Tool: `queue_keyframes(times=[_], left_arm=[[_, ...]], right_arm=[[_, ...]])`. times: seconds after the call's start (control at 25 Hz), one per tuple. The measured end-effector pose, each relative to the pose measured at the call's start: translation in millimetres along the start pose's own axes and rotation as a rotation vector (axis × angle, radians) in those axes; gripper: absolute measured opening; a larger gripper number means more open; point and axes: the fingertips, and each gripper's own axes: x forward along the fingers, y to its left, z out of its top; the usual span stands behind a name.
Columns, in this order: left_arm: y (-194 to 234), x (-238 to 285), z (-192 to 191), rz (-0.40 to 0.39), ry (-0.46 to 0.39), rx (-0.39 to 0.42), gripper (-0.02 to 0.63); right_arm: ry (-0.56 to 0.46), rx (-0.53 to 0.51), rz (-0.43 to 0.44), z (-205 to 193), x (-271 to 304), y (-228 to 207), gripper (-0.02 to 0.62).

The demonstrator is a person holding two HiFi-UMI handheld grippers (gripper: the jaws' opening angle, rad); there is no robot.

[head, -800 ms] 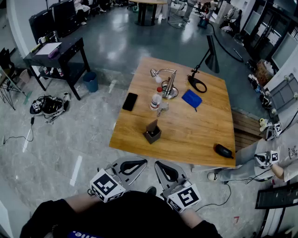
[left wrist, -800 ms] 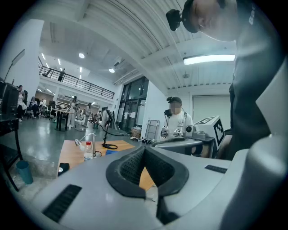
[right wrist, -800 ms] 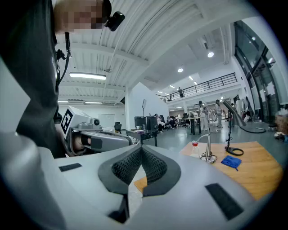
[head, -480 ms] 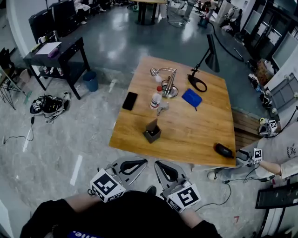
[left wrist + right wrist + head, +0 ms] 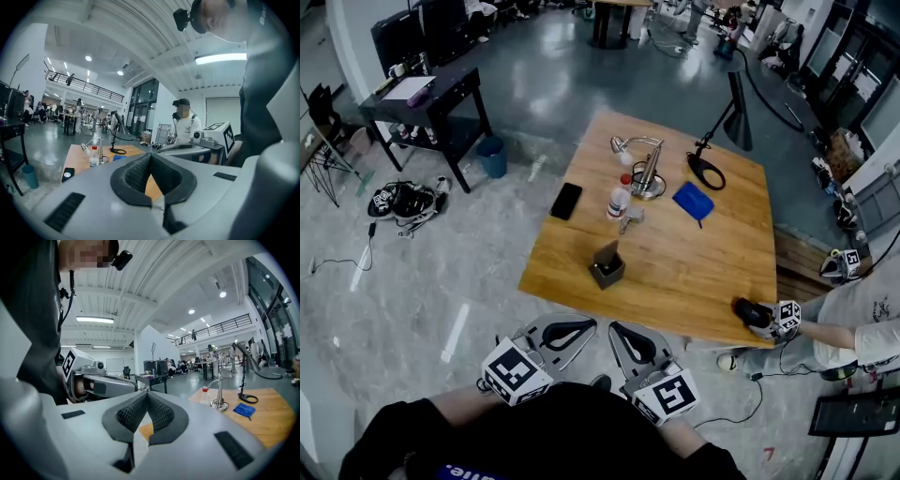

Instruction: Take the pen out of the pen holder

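Out in the open hall the wooden table (image 5: 703, 272) stands ahead of us, and the pen holder (image 5: 607, 272) sits near its front edge with a dark piece we take for the pen (image 5: 607, 251) standing roughly upright in it. Our left gripper (image 5: 578, 330) and right gripper (image 5: 626, 337) hang short of that edge, both pressed together on nothing. We judge the holder straight ahead between them, neither clearly nearer.

Pen holder (image 5: 607, 267) on table (image 5: 712, 277), phone (image 5: 566, 201) behind, leftward.
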Motion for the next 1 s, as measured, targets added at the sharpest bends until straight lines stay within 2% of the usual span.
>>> queue_keyframes(times=[0.36,0.48,0.6,0.76,1.0], left_arm=[[0.8,27.1,-5.4,0.133,0.0,-0.018,0.009],[8.6,29.6,-8.4,0.153,0.004,-0.028,0.009],[23.8,32.6,-9.4,0.153,0.006,-0.013,0.009],[41.8,34.6,-1.6,0.122,-0.001,0.028,0.009],[72.5,30.7,-3.8,0.086,0.018,0.008,0.009]], right_arm=[[0.04,-0.049,0.09,-22.7,3.3,-40.5,0.006],[0.059,-0.073,0.099,-30.7,17.4,-54.3,0.006],[0.091,-0.146,0.087,-46.7,42.6,-69.1,0.01],[0.177,-0.208,0.042,-80.2,79.3,-86.5,0.082],[0.305,-0.279,-0.011,-129.7,123.9,-113.6,0.086]])
